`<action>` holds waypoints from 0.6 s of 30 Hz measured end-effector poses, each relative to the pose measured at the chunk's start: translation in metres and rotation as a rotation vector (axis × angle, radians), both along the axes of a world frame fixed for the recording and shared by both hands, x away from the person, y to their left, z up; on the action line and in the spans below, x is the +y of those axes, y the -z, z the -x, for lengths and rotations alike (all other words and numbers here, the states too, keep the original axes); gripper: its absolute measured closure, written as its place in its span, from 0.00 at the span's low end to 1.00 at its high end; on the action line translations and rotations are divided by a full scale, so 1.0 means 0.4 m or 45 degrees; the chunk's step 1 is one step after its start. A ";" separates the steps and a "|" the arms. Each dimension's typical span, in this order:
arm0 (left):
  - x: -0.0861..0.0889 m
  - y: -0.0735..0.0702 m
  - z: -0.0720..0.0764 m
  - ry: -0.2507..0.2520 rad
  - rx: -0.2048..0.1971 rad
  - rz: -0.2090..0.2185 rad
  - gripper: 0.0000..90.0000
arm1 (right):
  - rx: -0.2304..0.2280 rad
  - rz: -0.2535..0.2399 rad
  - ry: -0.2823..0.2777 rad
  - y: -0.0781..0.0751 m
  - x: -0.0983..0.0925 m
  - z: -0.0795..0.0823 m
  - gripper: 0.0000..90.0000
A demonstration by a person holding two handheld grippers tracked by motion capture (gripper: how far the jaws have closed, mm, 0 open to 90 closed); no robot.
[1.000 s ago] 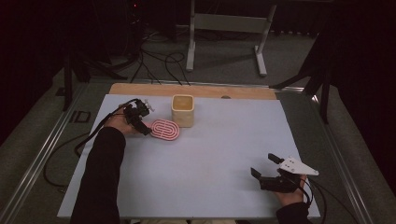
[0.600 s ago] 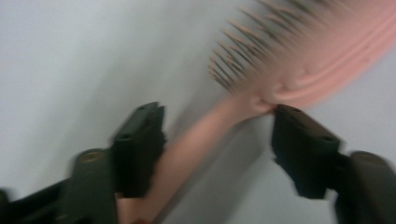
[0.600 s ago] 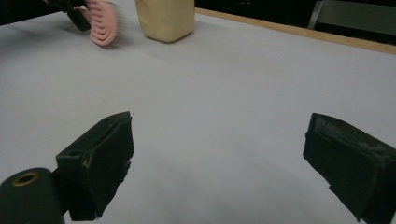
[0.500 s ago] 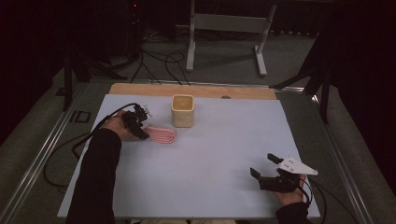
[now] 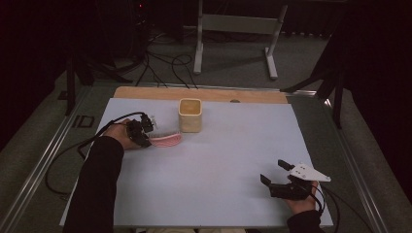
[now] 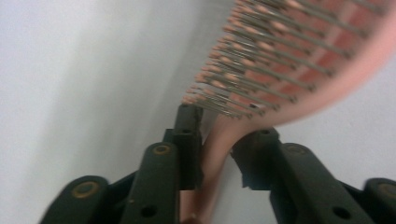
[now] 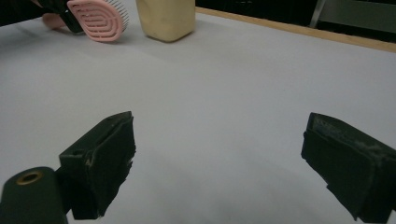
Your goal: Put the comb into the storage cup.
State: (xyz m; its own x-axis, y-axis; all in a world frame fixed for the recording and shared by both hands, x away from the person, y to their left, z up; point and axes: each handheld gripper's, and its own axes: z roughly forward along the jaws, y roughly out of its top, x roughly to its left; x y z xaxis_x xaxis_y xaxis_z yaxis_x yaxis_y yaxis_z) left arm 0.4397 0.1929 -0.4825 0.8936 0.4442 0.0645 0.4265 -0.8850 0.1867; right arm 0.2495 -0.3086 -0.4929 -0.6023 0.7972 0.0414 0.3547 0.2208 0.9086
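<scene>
Near the surface's far left corner, the left gripper (image 5: 144, 131) has just been closing its jaws onto the handle of a pink hairbrush (image 5: 166, 140), tilted on edge beside a cream cup (image 5: 190, 115). The right gripper (image 5: 278, 179) rests wide open near the front right corner. Likely next: a lift into the cup, needing a firm hold.

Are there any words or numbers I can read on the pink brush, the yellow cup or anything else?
None: no words, numbers or signs can be read anywhere.
Pink brush: plain, no writing shows.
Yellow cup: plain sides, no label shows.
Grey plate on the right gripper: bare, apart from small holes.
</scene>
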 end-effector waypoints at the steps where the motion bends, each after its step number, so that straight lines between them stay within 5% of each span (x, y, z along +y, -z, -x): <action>1: 0.004 0.001 0.005 -0.015 0.010 0.016 0.88 | 0.000 -0.002 0.002 0.000 0.000 0.000 0.10; 2: 0.015 0.002 0.011 -0.044 0.009 0.071 0.89 | 0.000 -0.004 0.003 0.000 -0.001 0.000 0.10; 6: 0.033 0.004 0.028 -0.081 0.005 0.137 0.89 | -0.001 -0.002 0.002 0.000 0.001 0.000 0.10; 18: 0.075 -0.005 0.076 -0.157 -0.037 0.238 0.90 | -0.003 0.000 0.002 -0.001 0.005 -0.001 0.10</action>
